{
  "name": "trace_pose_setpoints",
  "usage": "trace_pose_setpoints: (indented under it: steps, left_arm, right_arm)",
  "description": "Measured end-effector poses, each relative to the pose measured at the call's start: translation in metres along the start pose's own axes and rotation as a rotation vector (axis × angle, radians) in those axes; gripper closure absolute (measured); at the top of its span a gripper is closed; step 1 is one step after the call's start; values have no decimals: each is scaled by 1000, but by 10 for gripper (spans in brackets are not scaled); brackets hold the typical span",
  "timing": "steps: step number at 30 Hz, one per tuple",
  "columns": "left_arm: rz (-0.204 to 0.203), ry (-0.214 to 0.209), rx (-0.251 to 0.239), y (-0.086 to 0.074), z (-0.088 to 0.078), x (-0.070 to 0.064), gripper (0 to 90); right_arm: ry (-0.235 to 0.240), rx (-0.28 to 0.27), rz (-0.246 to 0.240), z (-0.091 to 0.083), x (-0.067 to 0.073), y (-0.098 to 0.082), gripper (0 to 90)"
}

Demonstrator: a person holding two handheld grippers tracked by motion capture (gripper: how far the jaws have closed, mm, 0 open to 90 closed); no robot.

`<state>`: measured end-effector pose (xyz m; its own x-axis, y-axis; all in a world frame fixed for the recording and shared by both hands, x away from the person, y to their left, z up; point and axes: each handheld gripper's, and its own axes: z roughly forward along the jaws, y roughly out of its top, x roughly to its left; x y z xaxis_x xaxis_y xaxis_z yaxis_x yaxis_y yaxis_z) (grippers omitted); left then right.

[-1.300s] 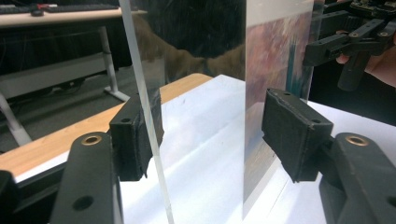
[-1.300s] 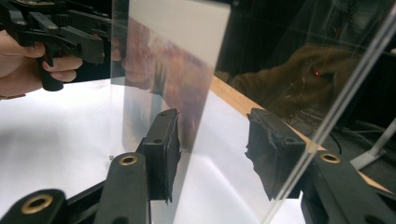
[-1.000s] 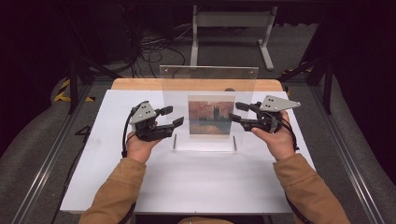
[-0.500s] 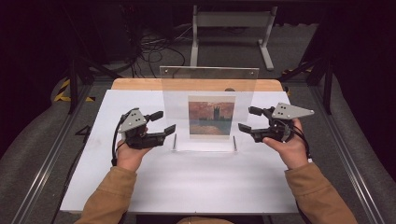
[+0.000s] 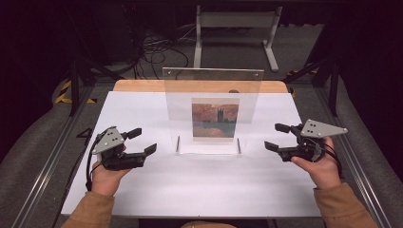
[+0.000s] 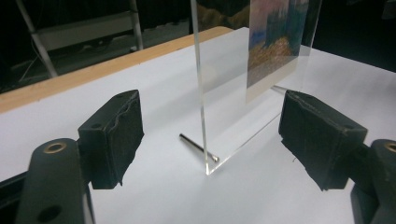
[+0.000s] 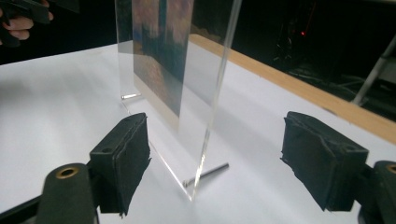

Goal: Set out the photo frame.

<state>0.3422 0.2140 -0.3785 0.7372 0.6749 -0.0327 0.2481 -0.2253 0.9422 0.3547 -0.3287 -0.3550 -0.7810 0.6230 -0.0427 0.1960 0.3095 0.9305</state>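
Item: clear acrylic picture frame (image 5: 211, 111), upright, holding a small printed picture (image 5: 215, 120) of a reddish sky over dark towers. It stands on two thin metal pins (image 6: 198, 146) near the middle of the white surface (image 5: 142, 190), somewhat toward the far edge with its bare wooden strip (image 5: 142, 86).

Condition of work: the frame stands on its own, square to the near edge and untouched by either tool. By the look of it, setting it up is done or very nearly so; whether any straightening is left cannot be told.

Left gripper (image 5: 142, 141): held in the person's left hand (image 5: 107, 173), toward the left edge, well apart from the frame. Its jaws have just been opening and now stand wide, with nothing held. In the left gripper view the frame's side edge rises between the two pads (image 6: 114, 135) but farther off, clear of both.

Right gripper (image 5: 276, 137): held in the right hand (image 5: 323, 164), toward the right edge, likewise well apart. Its jaws have just been opening, are spread wide, and are empty. In the right gripper view the frame's opposite side edge stands ahead, between the pads (image 7: 123, 158), touching neither.
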Motion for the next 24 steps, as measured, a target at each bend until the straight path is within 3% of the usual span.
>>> trace_pose_setpoints:
  steps: [4,13,16,24]
  left_arm:
    - [-32,10,33,-17,-10,6,210]
    - [-123,55,54,-50,-26,17,193]
    - [-116,74,74,-56,-27,20,186]
    - [-109,45,73,-75,-22,19,169]
  right_arm:
    - [-31,0,40,-12,-1,-16,181]
    - [-22,16,77,-14,-3,-42,167]
    - [-15,14,92,-10,-2,-50,160]
    - [-20,28,124,-2,-5,-73,160]
